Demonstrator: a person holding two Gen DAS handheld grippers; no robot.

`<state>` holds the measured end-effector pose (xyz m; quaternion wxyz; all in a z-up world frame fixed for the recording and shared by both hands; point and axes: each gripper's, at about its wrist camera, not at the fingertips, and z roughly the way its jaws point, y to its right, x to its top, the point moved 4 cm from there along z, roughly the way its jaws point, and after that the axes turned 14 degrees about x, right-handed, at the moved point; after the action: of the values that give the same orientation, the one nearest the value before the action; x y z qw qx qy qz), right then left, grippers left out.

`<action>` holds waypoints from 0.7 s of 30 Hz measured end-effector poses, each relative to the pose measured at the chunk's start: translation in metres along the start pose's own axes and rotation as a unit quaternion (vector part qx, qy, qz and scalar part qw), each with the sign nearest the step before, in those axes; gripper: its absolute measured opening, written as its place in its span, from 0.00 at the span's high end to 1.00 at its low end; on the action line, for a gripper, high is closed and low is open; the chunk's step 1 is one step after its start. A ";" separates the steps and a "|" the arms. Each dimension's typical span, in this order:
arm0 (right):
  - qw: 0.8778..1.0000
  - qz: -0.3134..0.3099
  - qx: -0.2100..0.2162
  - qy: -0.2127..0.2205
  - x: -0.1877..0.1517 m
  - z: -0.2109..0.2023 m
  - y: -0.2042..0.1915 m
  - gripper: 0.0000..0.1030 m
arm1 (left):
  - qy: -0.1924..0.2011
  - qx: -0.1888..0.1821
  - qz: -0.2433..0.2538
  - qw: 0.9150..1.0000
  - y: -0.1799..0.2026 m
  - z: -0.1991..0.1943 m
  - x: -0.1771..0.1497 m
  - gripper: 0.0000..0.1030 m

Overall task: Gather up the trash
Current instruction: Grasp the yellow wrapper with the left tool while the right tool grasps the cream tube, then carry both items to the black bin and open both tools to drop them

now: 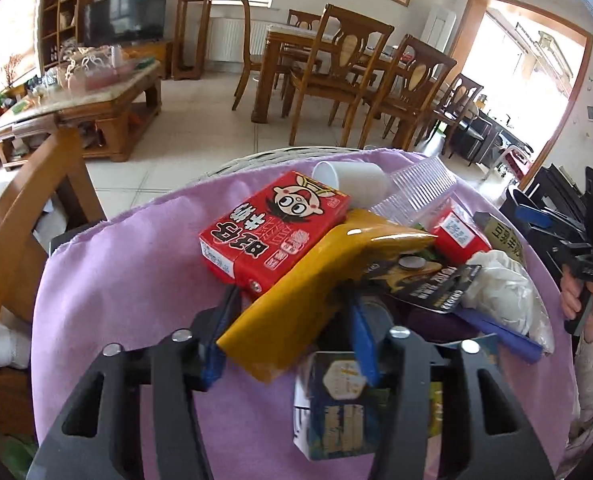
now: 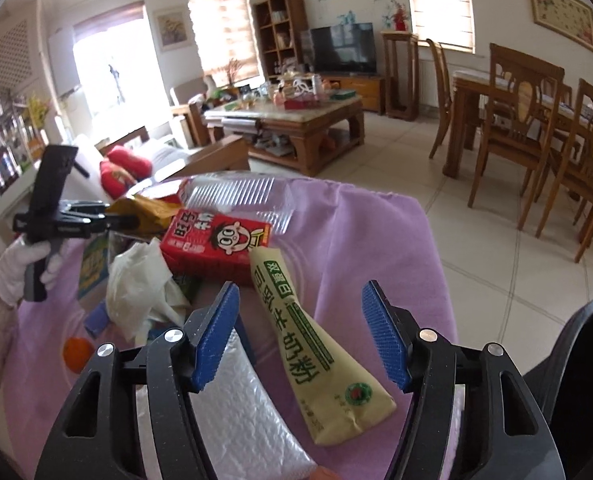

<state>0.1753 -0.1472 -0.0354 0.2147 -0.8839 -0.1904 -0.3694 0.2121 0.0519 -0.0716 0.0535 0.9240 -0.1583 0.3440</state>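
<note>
Left gripper (image 1: 288,320) pinched the soft, light yellow pouch (image 1: 316,276) at its near end, while right gripper (image 2: 300,336) stood spread astride the limp cream pouch (image 2: 316,344).

Two close wrist views angled down from opposite sides, sharing the red carton (image 1: 274,226) (image 2: 216,242).

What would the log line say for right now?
left gripper: shut on yellow packet | right gripper: open around cream packet | surface: purple cloth
</note>
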 end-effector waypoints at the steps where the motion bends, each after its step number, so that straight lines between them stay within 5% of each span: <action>1: 1.000 -0.004 -0.006 -0.011 -0.001 0.006 -0.004 0.46 | 0.001 -0.002 0.003 1.000 0.004 -0.002 0.000 0.62; 3: 0.999 -0.008 -0.015 -0.036 -0.002 0.017 -0.012 0.51 | 0.001 -0.008 0.004 1.000 0.010 -0.007 -0.003 0.79; 5: 0.998 -0.012 -0.011 -0.053 -0.005 0.027 -0.022 0.64 | 0.006 -0.002 0.013 1.000 0.017 -0.012 -0.007 0.84; 12: 0.998 -0.022 -0.022 -0.052 -0.007 0.027 -0.049 0.87 | 0.032 0.014 0.012 0.999 0.022 -0.029 -0.019 0.89; 21: 0.999 0.019 0.007 0.045 0.000 -0.041 -0.051 0.89 | 0.132 0.014 -0.063 0.989 0.015 -0.101 -0.017 0.89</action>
<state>0.1264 -0.1258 0.0025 0.2365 -0.8684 -0.1666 -0.4029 0.1326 0.0634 -0.0057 0.0823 0.8792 -0.0861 0.4614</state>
